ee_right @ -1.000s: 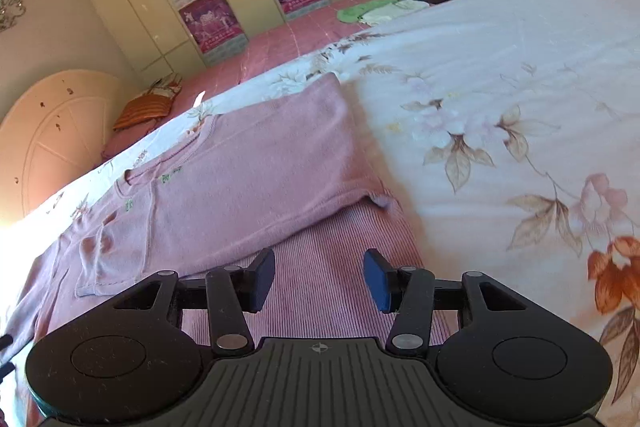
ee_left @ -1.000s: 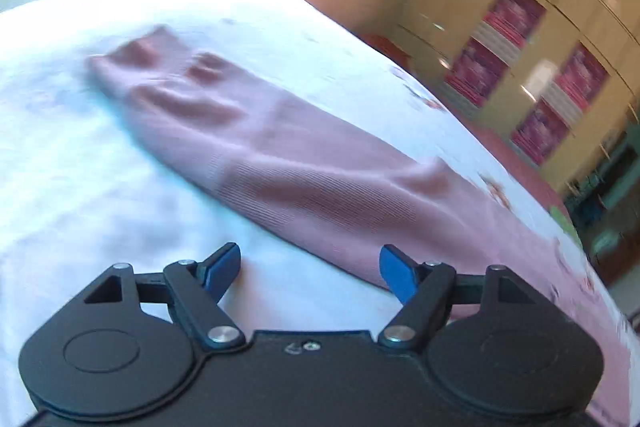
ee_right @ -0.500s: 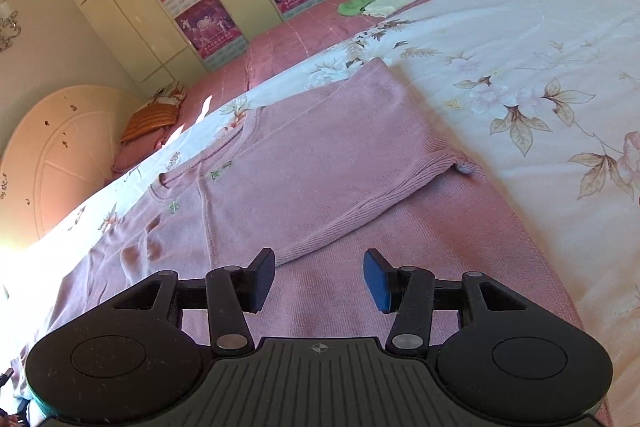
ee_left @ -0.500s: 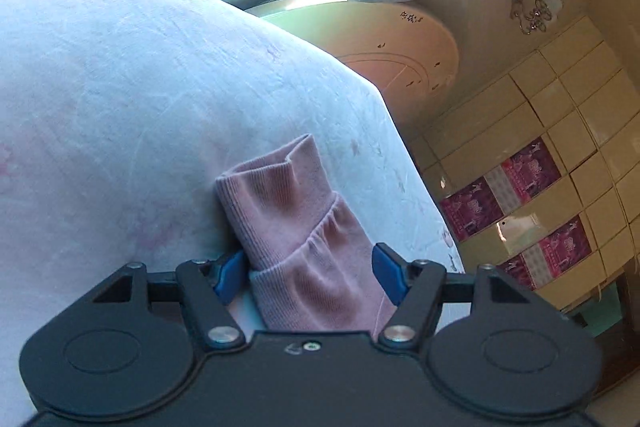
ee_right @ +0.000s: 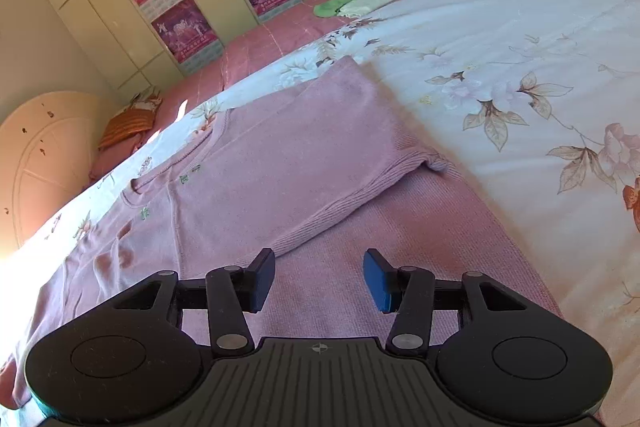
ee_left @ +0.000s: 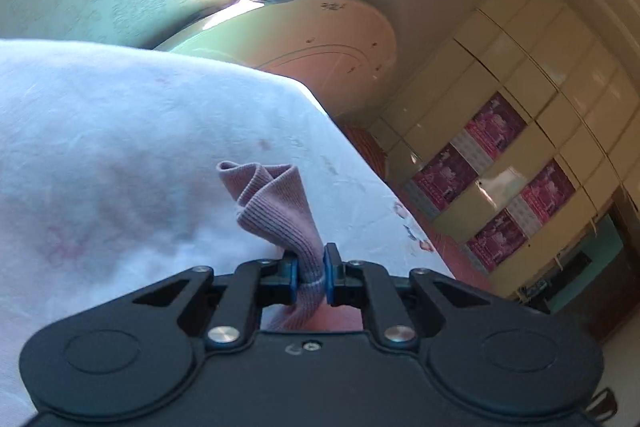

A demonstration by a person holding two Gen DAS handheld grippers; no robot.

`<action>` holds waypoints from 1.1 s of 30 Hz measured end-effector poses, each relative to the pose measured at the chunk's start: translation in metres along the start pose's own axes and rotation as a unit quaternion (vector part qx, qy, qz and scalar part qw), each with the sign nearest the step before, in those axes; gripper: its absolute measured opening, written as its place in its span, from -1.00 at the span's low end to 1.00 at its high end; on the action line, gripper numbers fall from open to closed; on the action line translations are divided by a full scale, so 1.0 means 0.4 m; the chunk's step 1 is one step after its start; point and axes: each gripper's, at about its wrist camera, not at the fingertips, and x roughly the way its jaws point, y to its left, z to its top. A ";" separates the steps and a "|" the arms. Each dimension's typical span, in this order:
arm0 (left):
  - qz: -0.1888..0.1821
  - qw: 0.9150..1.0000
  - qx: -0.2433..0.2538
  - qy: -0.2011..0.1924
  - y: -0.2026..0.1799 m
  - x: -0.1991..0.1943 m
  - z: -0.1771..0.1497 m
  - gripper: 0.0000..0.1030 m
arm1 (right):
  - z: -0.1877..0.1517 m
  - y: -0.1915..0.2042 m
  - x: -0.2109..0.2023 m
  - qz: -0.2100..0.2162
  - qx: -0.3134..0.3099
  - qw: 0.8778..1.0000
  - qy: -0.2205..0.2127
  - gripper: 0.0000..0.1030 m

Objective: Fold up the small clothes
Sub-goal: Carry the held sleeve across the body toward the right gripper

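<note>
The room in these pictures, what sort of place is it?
Most likely a home bedroom. A pink knitted sweater lies spread on a wide bed with a floral-printed white sheet, a rounded cream headboard stands at one end, and tall cream wardrobe doors line the wall.

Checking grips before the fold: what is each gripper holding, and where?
Left gripper is closing on the pink sweater's sleeve cuff. Right gripper holds nothing.
</note>
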 end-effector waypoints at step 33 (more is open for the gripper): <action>-0.093 0.929 0.344 0.100 -0.608 -0.046 -0.572 0.13 | 0.082 0.054 0.112 0.190 -0.003 0.981 0.042 0.46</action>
